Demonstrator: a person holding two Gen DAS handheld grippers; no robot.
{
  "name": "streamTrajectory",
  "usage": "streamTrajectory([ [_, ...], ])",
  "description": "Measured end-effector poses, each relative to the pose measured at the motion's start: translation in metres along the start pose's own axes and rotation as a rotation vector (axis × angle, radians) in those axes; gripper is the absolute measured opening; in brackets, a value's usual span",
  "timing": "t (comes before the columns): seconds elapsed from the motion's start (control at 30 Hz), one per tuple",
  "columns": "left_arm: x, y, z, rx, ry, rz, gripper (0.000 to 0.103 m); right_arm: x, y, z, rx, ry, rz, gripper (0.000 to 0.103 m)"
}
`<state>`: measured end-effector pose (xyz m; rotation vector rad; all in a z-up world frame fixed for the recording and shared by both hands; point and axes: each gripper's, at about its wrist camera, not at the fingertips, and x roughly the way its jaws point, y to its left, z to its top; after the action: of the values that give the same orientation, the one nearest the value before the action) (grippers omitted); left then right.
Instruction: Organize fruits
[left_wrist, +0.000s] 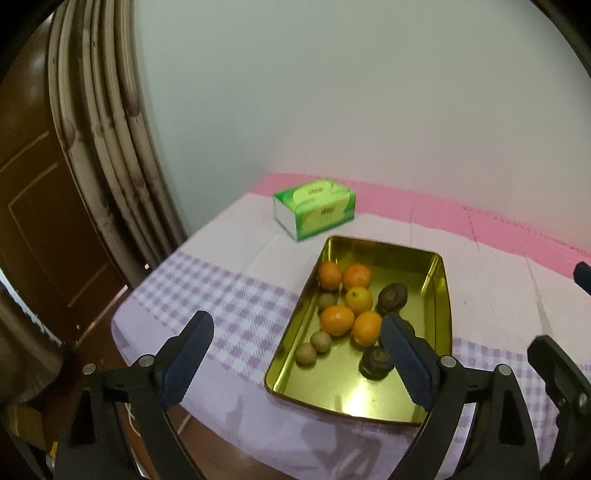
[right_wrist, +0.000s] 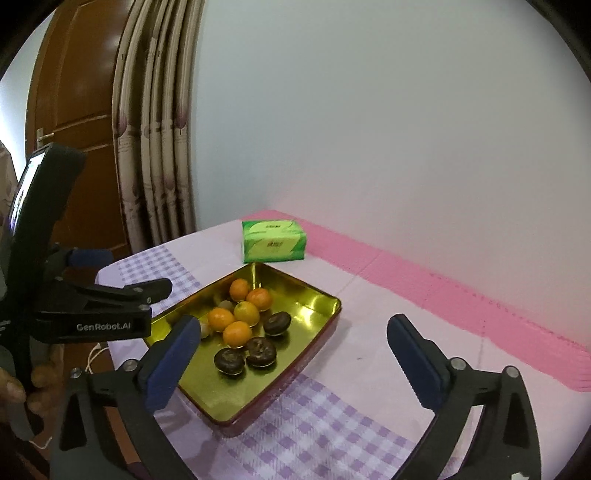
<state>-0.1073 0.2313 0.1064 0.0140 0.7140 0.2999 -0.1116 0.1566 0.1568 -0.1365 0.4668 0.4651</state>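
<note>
With both my left gripper (left_wrist: 297, 341) and right gripper (right_wrist: 293, 345) spread wide and empty, the fruits already lie in the gold tray (right_wrist: 325, 295), ahead of and below both, its long axis running near to far, neither hand clearly nearer.

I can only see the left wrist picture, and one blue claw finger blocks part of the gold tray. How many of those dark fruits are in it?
Observer: Three dark fruits. In the right wrist view they lie close together in the tray, beside the oranges.
Operator: I only see a sliver of the other claw. Is it carrying anything?
Observer: No. The right claw is wide open and empty.
Operator: What holds my claw up?
Observer: A person's hand grips the handle behind the left claw.
</note>
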Motion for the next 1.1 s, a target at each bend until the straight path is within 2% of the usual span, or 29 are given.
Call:
streamTrajectory([
  [0.2, -0.017, 0.000, 0.003, -0.006, -0.046, -0.022, 0.094, -0.023, 0.000, -0.002, 0.003, -0.027, -0.033, 0.102],
  [0.33, -0.025, -0.001, 0.002, -0.005, -0.067, 0.006, 0.094, -0.035, -0.002, -0.003, 0.012, -0.040, -0.043, 0.102],
  [0.5, -0.044, 0.001, 0.007, 0.010, -0.115, 0.003, 0.095, -0.048, -0.003, -0.003, 0.024, -0.061, -0.061, 0.102],
  [0.7, -0.080, 0.013, 0.017, -0.018, -0.218, -0.040, 0.102, -0.061, -0.001, -0.001, 0.024, -0.085, -0.056, 0.102],
  [0.83, -0.105, 0.022, 0.022, -0.031, -0.293, -0.053, 0.102, -0.066, 0.004, 0.001, 0.013, -0.092, -0.051, 0.102],
  [1.1, -0.116, 0.033, 0.029, -0.068, -0.284, -0.092, 0.103, -0.074, 0.008, 0.006, 0.015, -0.118, -0.039, 0.102],
])
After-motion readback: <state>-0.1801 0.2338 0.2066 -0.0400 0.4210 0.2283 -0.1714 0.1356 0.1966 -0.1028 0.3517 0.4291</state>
